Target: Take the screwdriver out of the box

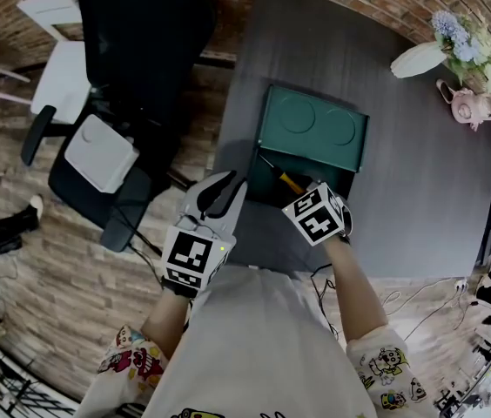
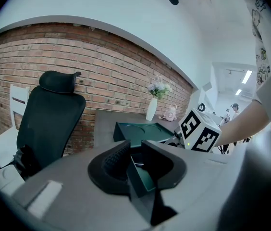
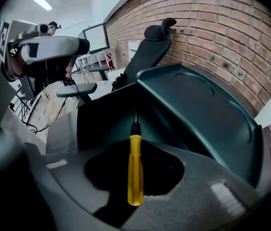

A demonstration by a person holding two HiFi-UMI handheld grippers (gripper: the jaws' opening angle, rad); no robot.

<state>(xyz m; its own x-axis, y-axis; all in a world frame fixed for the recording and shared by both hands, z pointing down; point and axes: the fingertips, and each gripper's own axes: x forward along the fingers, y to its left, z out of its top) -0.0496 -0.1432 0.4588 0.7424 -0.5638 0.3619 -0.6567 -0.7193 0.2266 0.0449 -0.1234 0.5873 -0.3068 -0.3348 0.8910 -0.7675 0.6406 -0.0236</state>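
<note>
A dark green box point(image 1: 273, 151) stands open on the table, its lid point(image 1: 315, 129) tipped back. Inside lies the screwdriver point(image 1: 291, 182), with a yellow handle point(image 3: 135, 172) and a thin shaft pointing away from me. My right gripper point(image 1: 308, 200) reaches steeply down into the box. The handle lies between its jaws point(image 3: 134, 170) with dark gaps on both sides, so it is open around it. My left gripper point(image 1: 228, 187) is at the box's near left edge, shut on the thin green wall point(image 2: 142, 179).
The dark table point(image 1: 420, 198) carries a white vase of flowers point(image 1: 454, 50) and a pink teapot point(image 1: 472, 107) at its far right corner. A black office chair point(image 1: 141, 50) stands left of the table. Cables lie on the floor at the right.
</note>
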